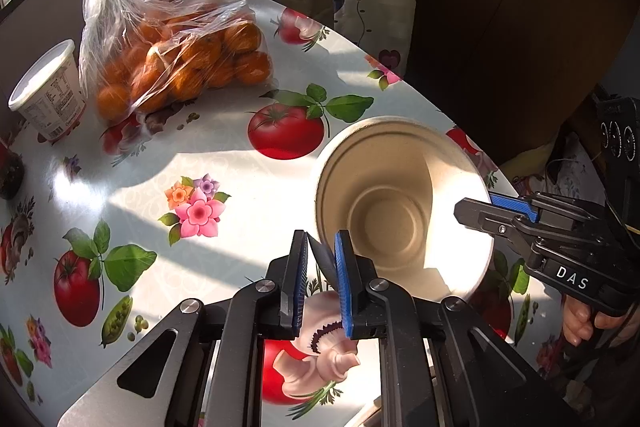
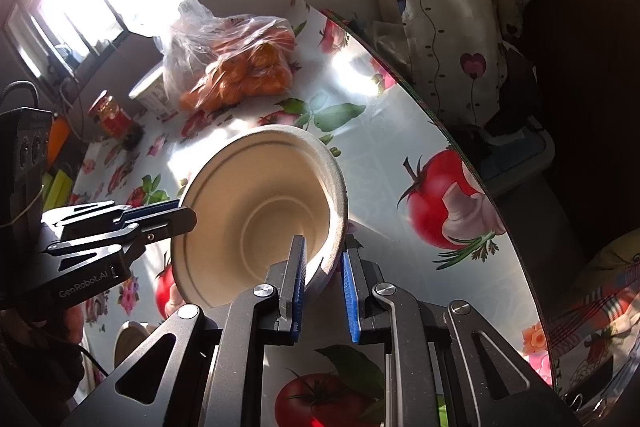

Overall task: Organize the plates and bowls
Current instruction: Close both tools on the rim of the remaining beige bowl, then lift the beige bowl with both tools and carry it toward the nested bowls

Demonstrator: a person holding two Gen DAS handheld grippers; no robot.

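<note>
A beige paper-pulp bowl (image 1: 400,211) is held between both grippers over the table with the fruit-print cloth (image 1: 224,163). It is tilted, with its hollow side toward the cameras. My left gripper (image 1: 322,267) is shut on the bowl's near-left rim, which runs between the blue pads. My right gripper (image 1: 476,211) grips the opposite rim, and a hand (image 1: 580,319) holds its handle. In the right wrist view the bowl (image 2: 260,211) fills the middle. My right gripper (image 2: 324,267) is shut on its lower rim and my left gripper (image 2: 186,215) pinches the left rim.
A clear plastic bag of oranges (image 1: 188,59) and a white lidded tub (image 1: 48,95) sit at the table's far left. A red jar (image 2: 110,115) stands behind them. The rim of another beige dish (image 2: 128,343) shows low on the left. The table's round edge (image 2: 472,163) curves along the right, curtains beyond.
</note>
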